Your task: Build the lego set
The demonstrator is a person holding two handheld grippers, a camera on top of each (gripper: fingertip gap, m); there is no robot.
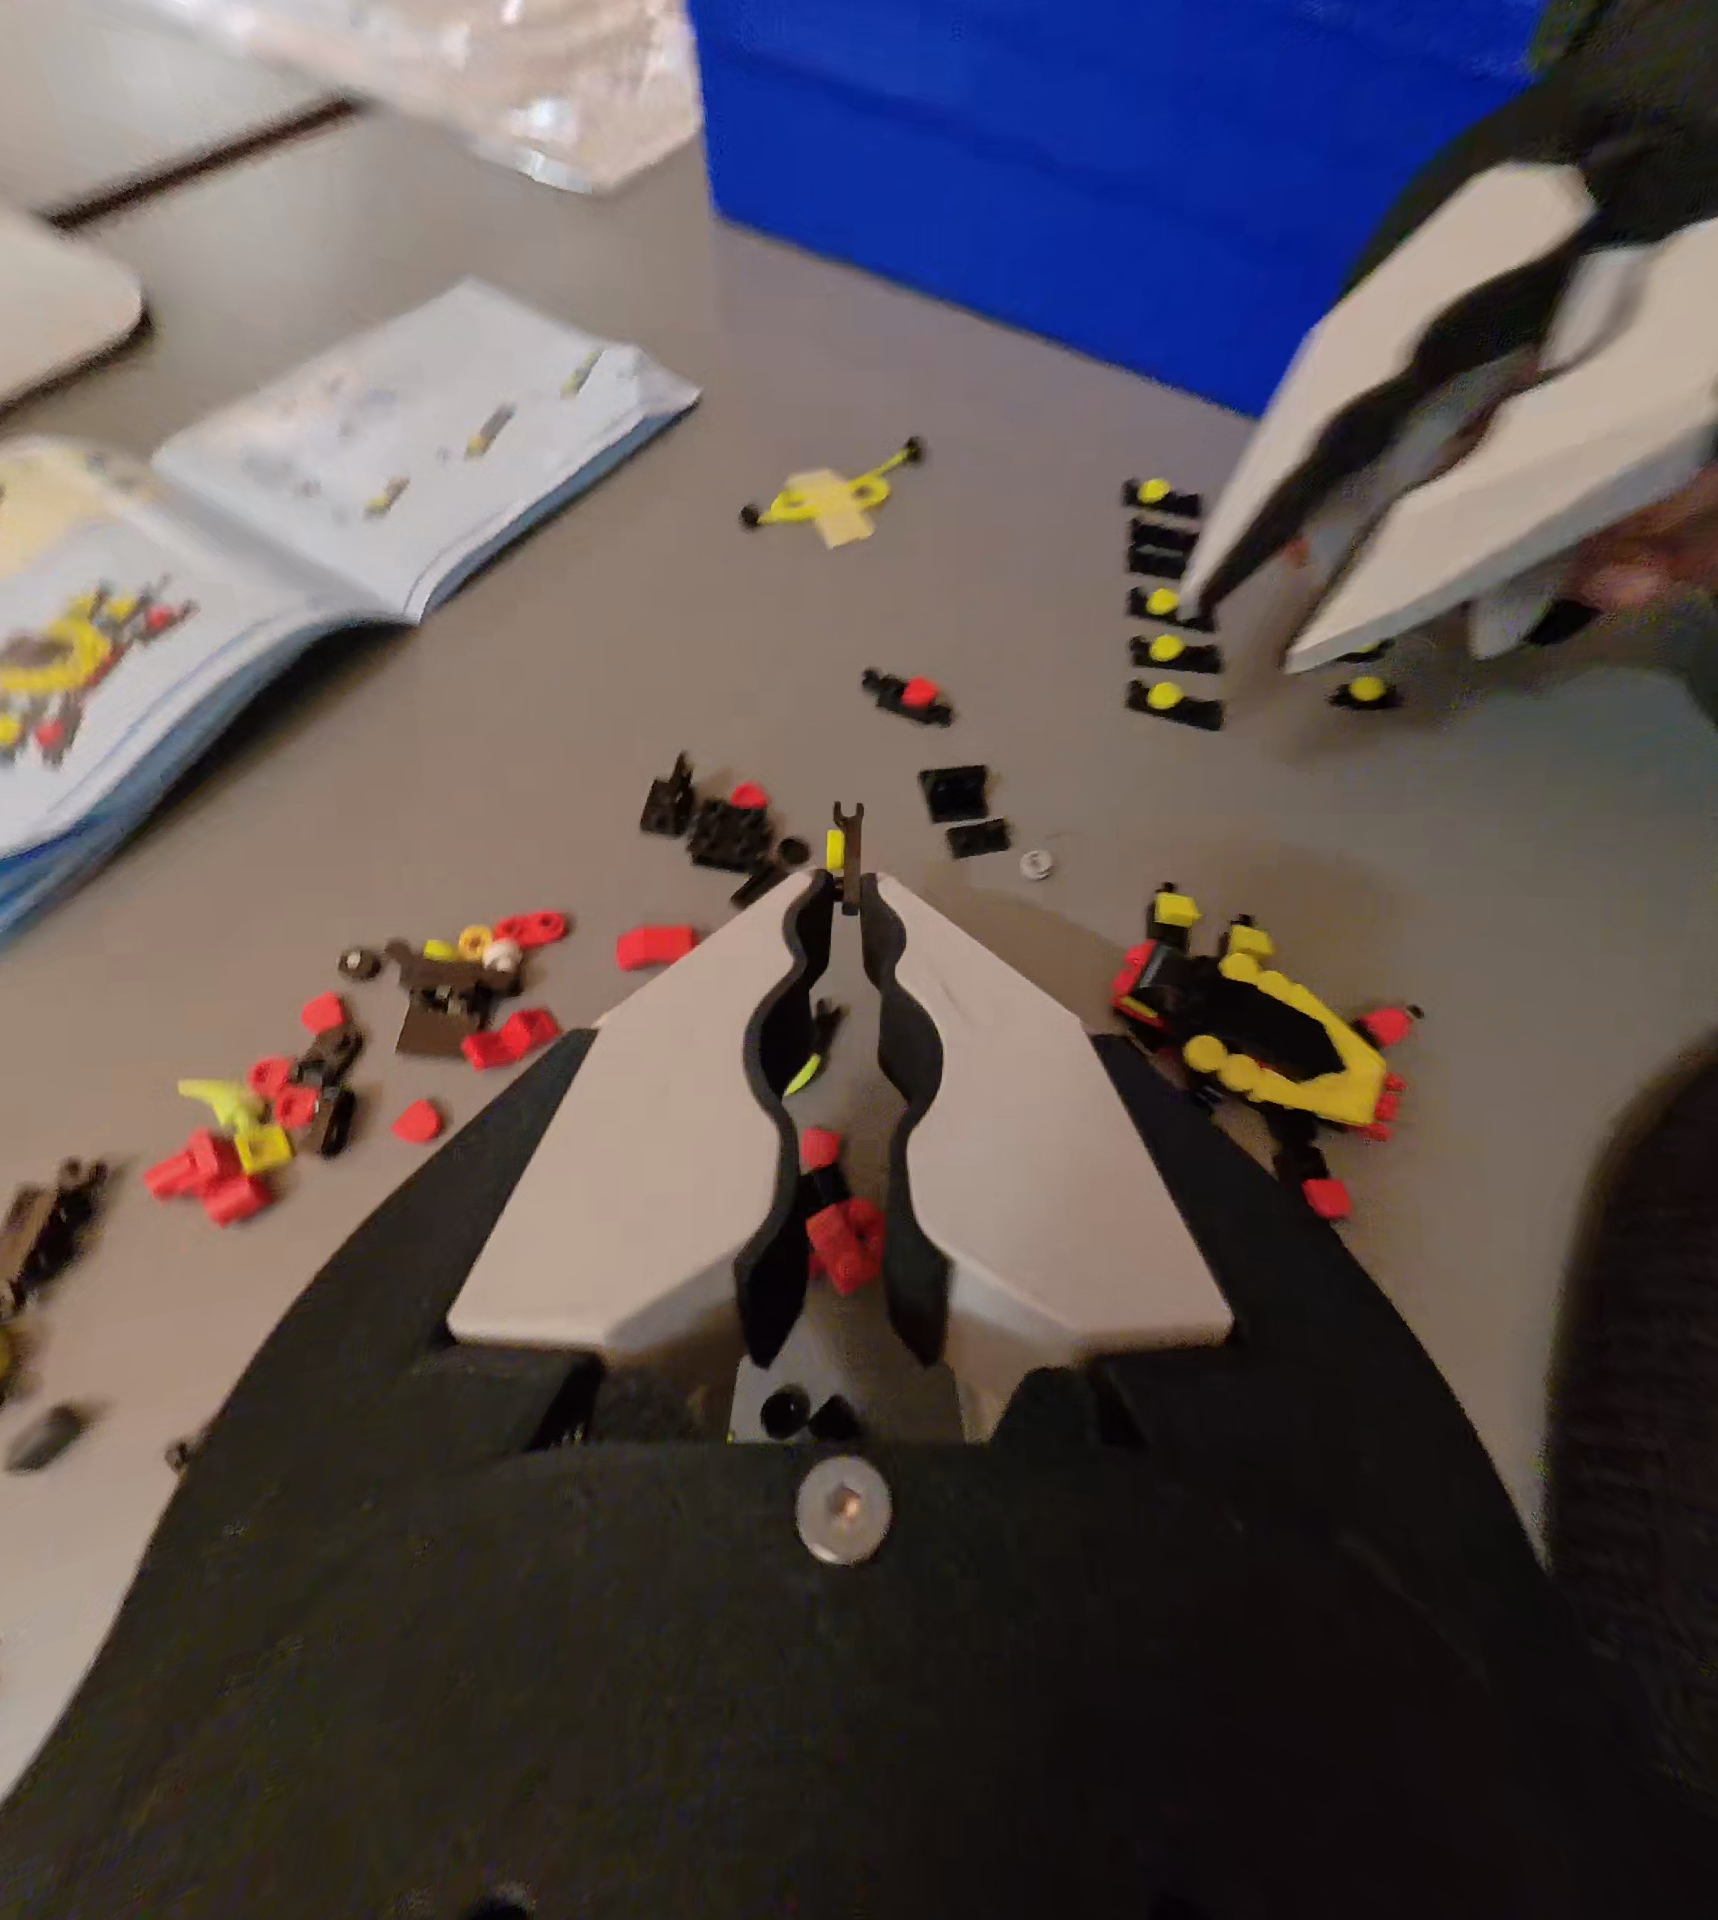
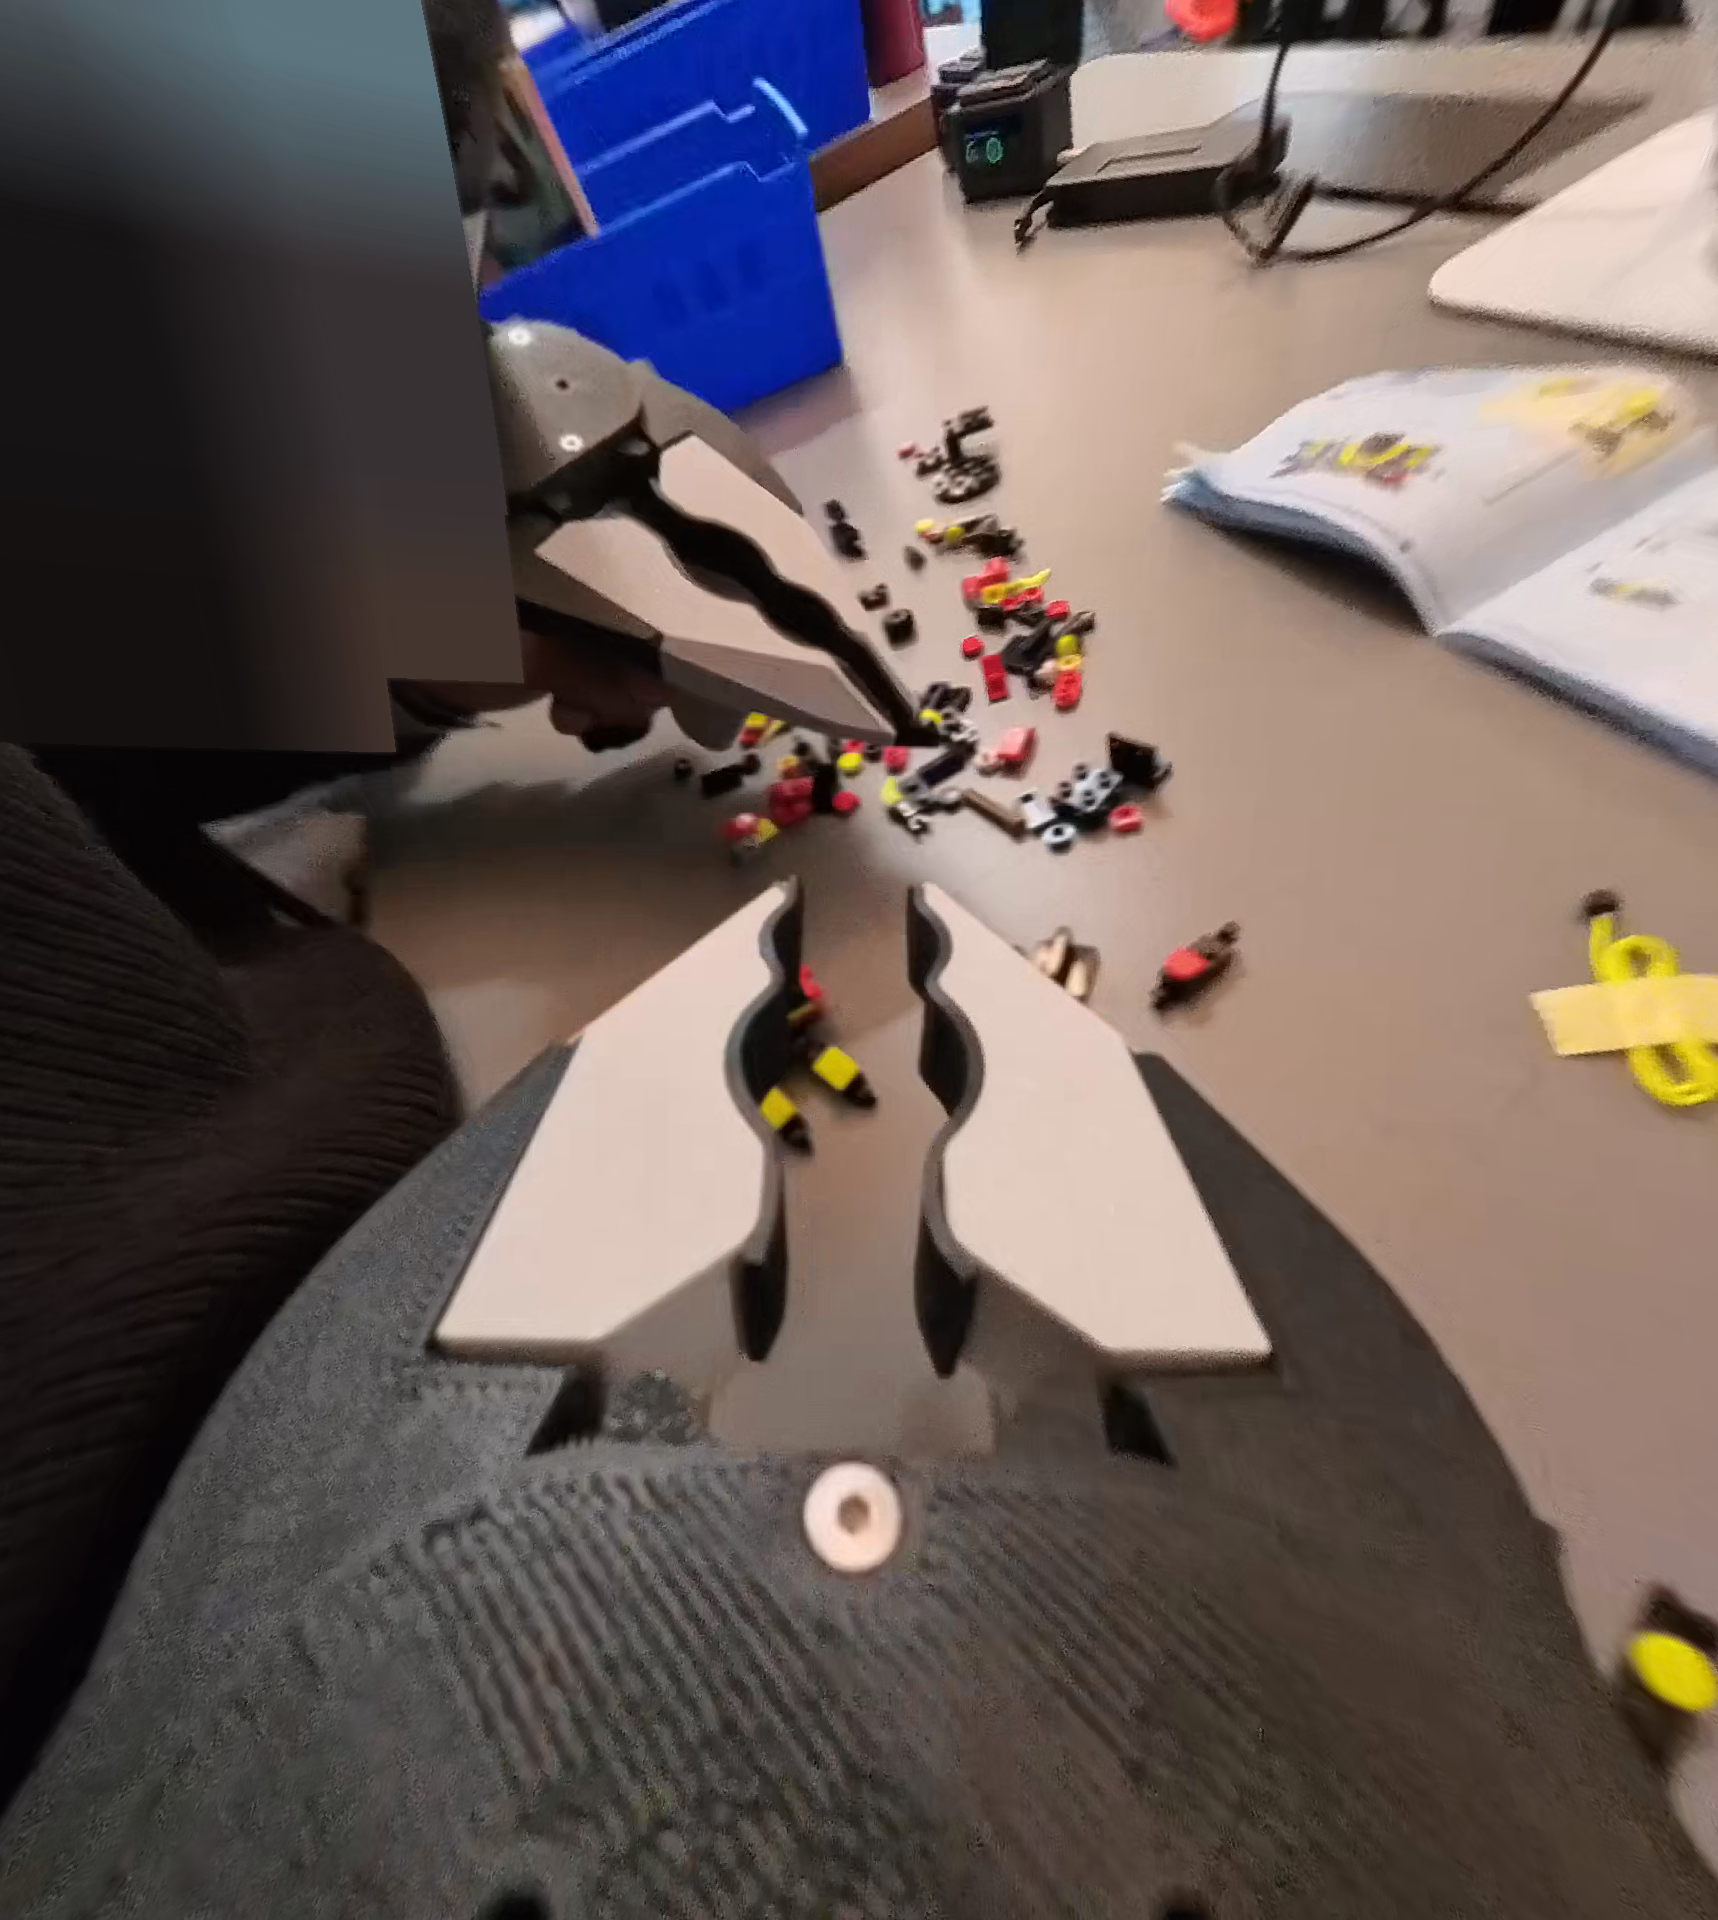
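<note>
The left gripper (image 1: 842, 883) is hovering low over the grey table (image 1: 543, 665), its tips clenched on a thin black and yellow piece (image 1: 844, 847). To its left, loose red and black bricks (image 1: 242, 1132) are lying by an open instruction booklet (image 1: 242, 540). To its right, the half-built yellow and black model (image 1: 1260, 1029) is sitting. Beyond that, the right gripper (image 2: 855, 904) is hanging released, angled down beside a row of black plates (image 1: 1172, 603), a blue bin (image 1: 1042, 187) behind

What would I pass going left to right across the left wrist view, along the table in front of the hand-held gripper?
Open instruction booklet → taped yellow piece → black piece with red top → column of black pieces with yellow studs → right hand-held gripper, its fingers apart.
</note>
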